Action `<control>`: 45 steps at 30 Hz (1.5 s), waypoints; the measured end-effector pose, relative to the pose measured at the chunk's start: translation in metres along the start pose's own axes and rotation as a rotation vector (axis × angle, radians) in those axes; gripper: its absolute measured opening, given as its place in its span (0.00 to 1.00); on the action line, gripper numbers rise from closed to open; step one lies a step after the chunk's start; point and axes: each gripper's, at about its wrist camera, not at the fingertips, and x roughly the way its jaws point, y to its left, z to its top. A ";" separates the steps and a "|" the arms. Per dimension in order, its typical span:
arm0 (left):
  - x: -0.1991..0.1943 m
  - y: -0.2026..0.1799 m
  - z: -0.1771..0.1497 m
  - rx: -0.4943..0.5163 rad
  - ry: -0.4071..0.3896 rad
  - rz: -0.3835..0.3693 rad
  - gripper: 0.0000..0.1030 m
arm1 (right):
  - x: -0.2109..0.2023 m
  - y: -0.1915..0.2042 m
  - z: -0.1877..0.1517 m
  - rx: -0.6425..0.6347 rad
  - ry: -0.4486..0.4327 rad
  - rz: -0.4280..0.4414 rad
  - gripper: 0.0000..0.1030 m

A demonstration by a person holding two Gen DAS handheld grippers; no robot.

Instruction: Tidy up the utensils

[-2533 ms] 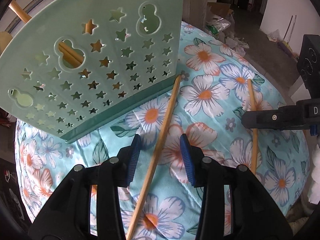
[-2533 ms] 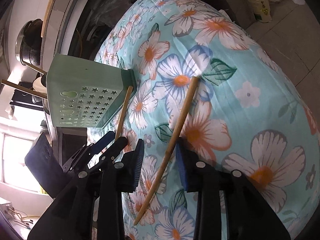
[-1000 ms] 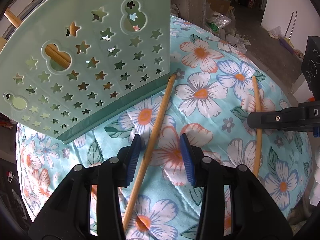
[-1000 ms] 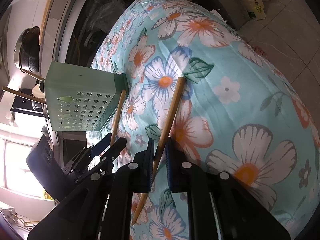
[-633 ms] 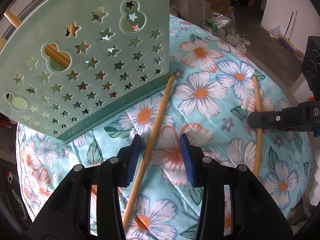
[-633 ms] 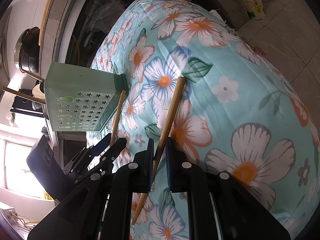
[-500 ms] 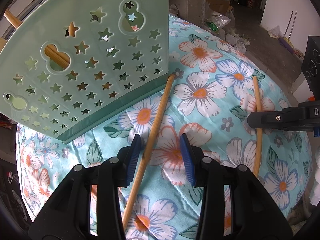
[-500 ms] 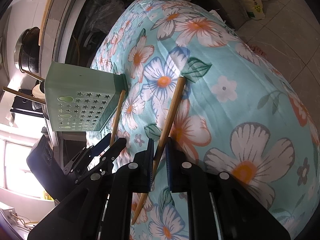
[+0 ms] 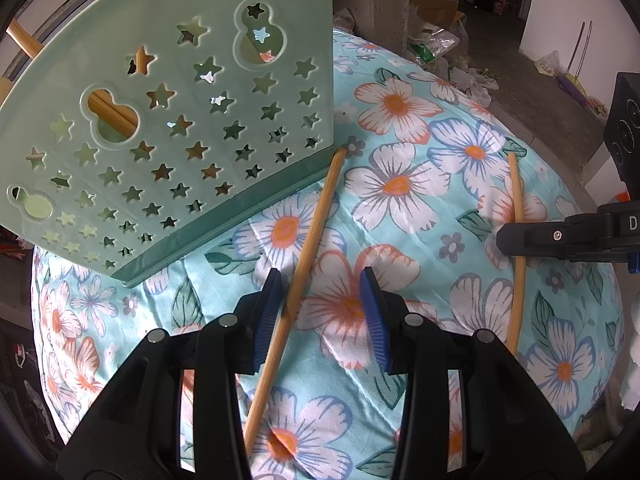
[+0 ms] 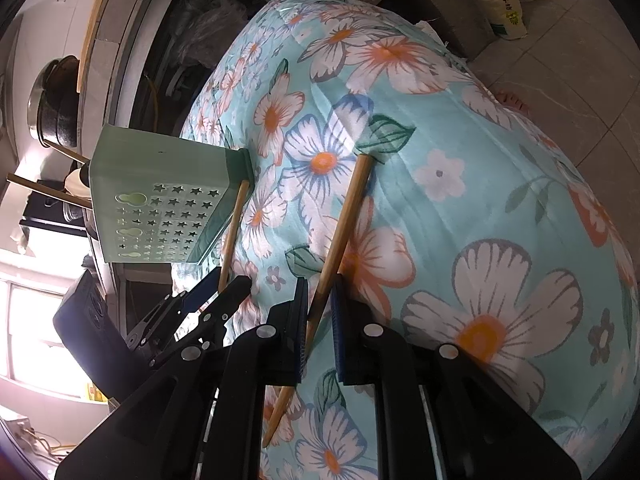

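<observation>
Two wooden chopsticks lie on a floral cloth. My left gripper (image 9: 322, 312) is open and straddles the first chopstick (image 9: 308, 240), which lies close to its left pad; its far tip touches the base of a green utensil holder (image 9: 168, 120) with star cut-outs. My right gripper (image 10: 318, 312) is shut on the second chopstick (image 10: 344, 220), still low on the cloth. The second chopstick (image 9: 518, 240) and the right gripper's finger (image 9: 560, 238) show at the right of the left wrist view. The holder (image 10: 160, 196) and first chopstick (image 10: 232, 232) show in the right wrist view.
Wooden utensil handles (image 9: 24, 36) stick out of the holder's top. The floral cloth (image 9: 400, 184) covers a rounded table that drops off at the edges. A pot (image 10: 56, 100) sits on a counter behind. Bags and clutter (image 9: 436, 44) lie on the floor beyond.
My right gripper closed on the second chopstick between 2.5 s and 1 s ago and has held still since. The left gripper stays open, barely moved.
</observation>
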 end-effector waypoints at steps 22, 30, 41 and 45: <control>-0.013 0.003 -0.007 0.006 -0.045 -0.045 0.37 | -0.017 -0.010 -0.007 0.019 -0.009 -0.009 0.13; -0.012 -0.003 -0.001 0.061 -0.061 -0.012 0.37 | -0.020 0.003 0.002 -0.004 -0.032 -0.061 0.21; 0.006 -0.008 0.022 0.128 -0.054 0.066 0.28 | -0.009 0.004 0.007 0.061 -0.055 -0.099 0.20; 0.008 -0.009 0.026 0.121 -0.055 0.071 0.22 | -0.006 0.007 0.009 0.070 -0.064 -0.119 0.17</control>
